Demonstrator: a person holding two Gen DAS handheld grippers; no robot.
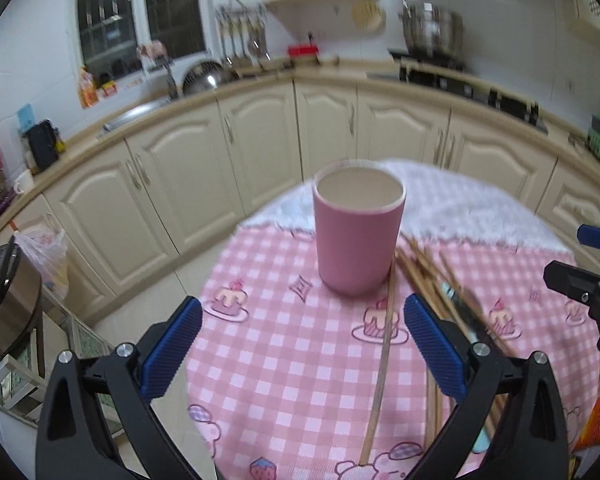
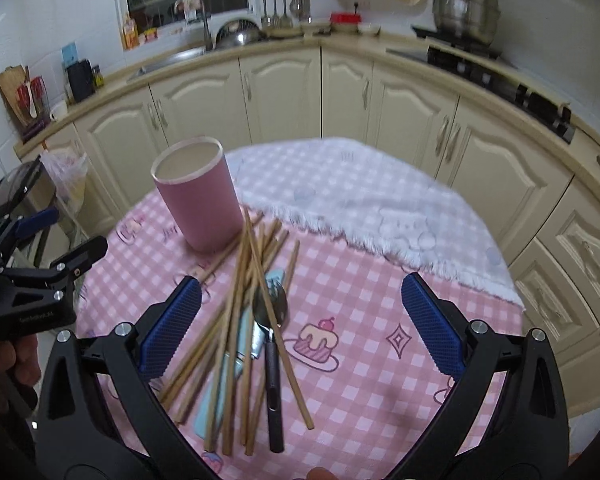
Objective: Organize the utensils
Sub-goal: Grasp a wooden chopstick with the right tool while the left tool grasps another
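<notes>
A pink cup (image 1: 358,236) with a cream inside stands upright and empty on the round table; it also shows in the right wrist view (image 2: 198,196). A pile of wooden chopsticks (image 2: 240,320) lies to its right, with a metal spoon (image 2: 271,312) with a black handle and a light blue utensil (image 2: 220,380) among them. One chopstick (image 1: 382,364) lies apart, between my left fingers. My left gripper (image 1: 302,344) is open and empty, just in front of the cup. My right gripper (image 2: 300,324) is open and empty over the pile.
The table has a pink checked cloth (image 2: 360,344) with a white fluffy cloth (image 2: 360,192) folded over its far side. Cream kitchen cabinets (image 1: 260,148) curve behind. A rice cooker (image 1: 4,280) and a plastic bag stand to the left. An orange packet (image 1: 596,420) lies at the right edge.
</notes>
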